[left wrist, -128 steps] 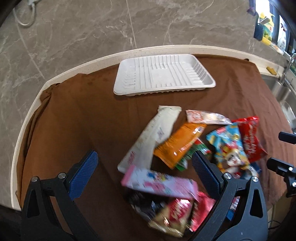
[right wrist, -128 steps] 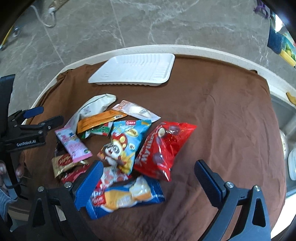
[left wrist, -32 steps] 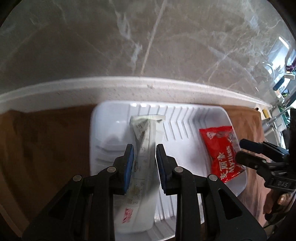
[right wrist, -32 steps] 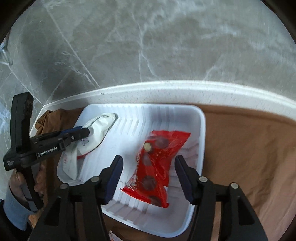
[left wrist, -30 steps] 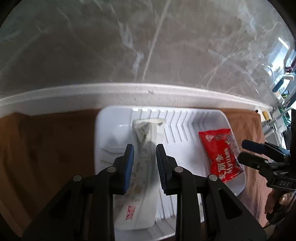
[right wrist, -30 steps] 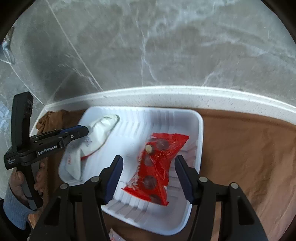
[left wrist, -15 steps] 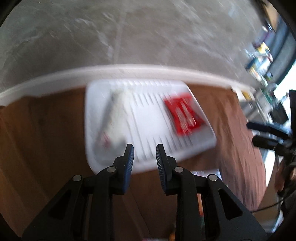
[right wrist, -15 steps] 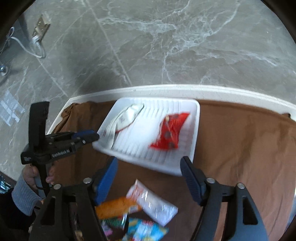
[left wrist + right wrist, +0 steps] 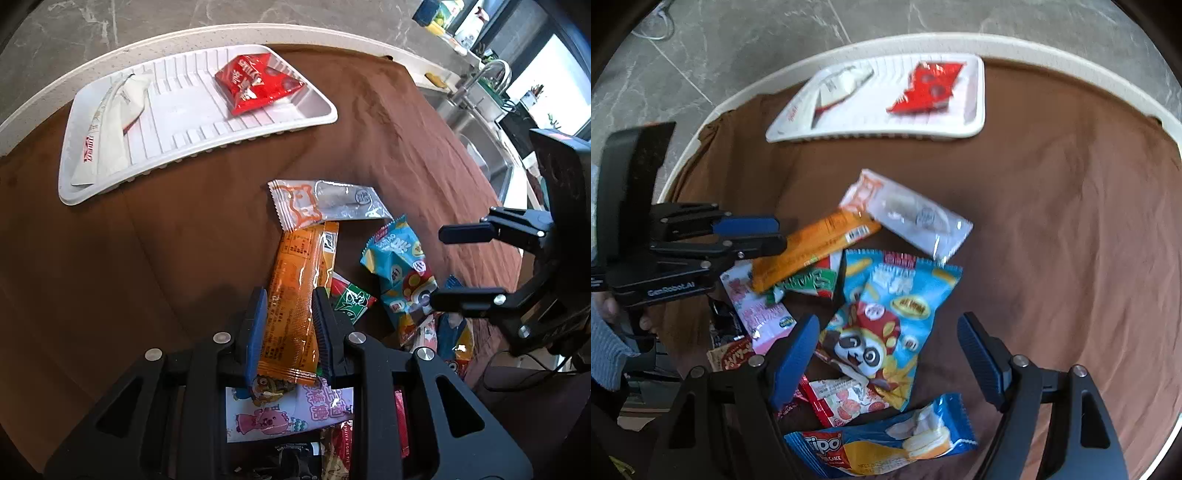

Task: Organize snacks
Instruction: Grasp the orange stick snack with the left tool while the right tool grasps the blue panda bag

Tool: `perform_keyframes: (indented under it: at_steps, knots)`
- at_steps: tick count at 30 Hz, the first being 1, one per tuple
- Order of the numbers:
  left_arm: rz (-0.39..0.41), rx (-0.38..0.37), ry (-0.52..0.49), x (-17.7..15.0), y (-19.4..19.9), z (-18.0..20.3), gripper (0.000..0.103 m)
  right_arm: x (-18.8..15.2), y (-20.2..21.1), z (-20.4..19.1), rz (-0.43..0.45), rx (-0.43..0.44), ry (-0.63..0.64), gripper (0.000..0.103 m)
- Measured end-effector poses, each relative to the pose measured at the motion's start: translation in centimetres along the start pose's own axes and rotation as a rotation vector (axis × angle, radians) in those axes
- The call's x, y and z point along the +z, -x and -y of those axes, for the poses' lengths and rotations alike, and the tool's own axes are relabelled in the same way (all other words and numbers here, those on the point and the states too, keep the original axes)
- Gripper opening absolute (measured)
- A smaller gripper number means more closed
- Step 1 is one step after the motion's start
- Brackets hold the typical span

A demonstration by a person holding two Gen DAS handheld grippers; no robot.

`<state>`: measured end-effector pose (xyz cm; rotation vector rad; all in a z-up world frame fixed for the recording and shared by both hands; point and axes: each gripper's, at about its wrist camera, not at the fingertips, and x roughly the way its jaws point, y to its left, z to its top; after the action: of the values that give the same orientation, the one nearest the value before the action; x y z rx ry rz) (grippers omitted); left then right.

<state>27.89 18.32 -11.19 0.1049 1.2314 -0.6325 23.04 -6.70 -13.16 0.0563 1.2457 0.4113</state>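
A white ribbed tray (image 9: pixel 192 133) (image 9: pixel 975 96) at the far edge holds a long white packet (image 9: pixel 110 122) (image 9: pixel 827 90) and a red bag (image 9: pixel 256 83) (image 9: pixel 925 88). My left gripper (image 9: pixel 290 299) (image 9: pixel 764 234) is shut on the near end of an orange packet (image 9: pixel 295 302) (image 9: pixel 809 245) in the snack pile. My right gripper (image 9: pixel 886 332) (image 9: pixel 448 266) is open above a blue panda bag (image 9: pixel 886 325) (image 9: pixel 400 269), not touching it. A clear packet with orange print (image 9: pixel 325 201) (image 9: pixel 908 214) lies beyond the orange one.
Brown cloth (image 9: pixel 1052 229) covers the round table. More snacks lie near me: a green packet (image 9: pixel 351 297), a pink packet (image 9: pixel 757 310), a blue Tipo cake pack (image 9: pixel 882 448), small red packs (image 9: pixel 846 402). A sink and tap (image 9: pixel 476 85) stand to the right.
Both grippers have pulled back from the tray to the snack pile. The white packet and red bag stay in the tray. My left gripper now grips the orange packet; the right has opened wider.
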Motion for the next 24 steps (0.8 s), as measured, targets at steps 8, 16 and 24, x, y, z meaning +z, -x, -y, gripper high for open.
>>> perform_keyframes:
  at_steps: [8,16,24]
  knots:
    - [-0.041,-0.021,-0.021,0.6,-2.1,0.4,0.023,-0.4,-1.8,-0.2,-0.026,0.021,-0.034,0.080]
    - [-0.064,0.038,-0.109,1.6,-4.0,0.9,0.023,-0.6,-3.3,-0.2,-0.064,0.022,-0.052,0.080]
    - [-0.084,0.020,-0.151,2.5,-4.6,1.0,0.024,-0.5,-3.5,-0.1,-0.061,0.023,-0.053,0.080]
